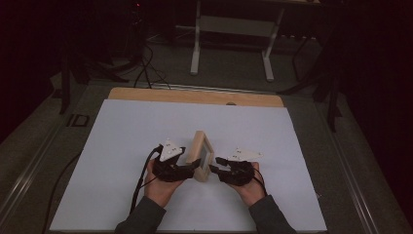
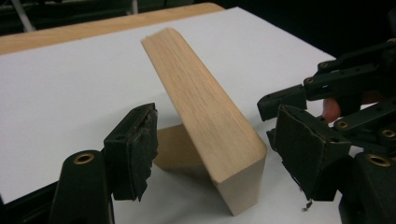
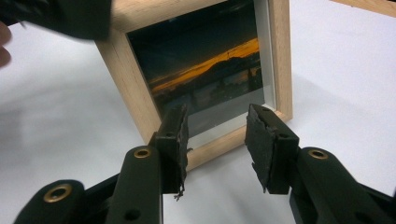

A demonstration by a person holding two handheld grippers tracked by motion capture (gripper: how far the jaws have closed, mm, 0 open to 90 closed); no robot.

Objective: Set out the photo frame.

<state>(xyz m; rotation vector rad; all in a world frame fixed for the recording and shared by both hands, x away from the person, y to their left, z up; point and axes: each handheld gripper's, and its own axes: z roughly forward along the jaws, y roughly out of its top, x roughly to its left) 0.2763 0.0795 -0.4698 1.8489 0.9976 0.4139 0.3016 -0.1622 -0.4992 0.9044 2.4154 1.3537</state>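
White sheet [image 1: 122, 161] covers wooden table [image 1: 195, 96]; dim room.

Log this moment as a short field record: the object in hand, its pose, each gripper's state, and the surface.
object: wooden picture frame with a sunset photo
pose: stands tilted on the white sheet, leaning on its rear prop
left gripper: jaws open, on either side of the frame's edge, pads not pressing
right gripper: jaws open, facing the photo side near the lower rail, no grip
surface: white sheet over a wooden table
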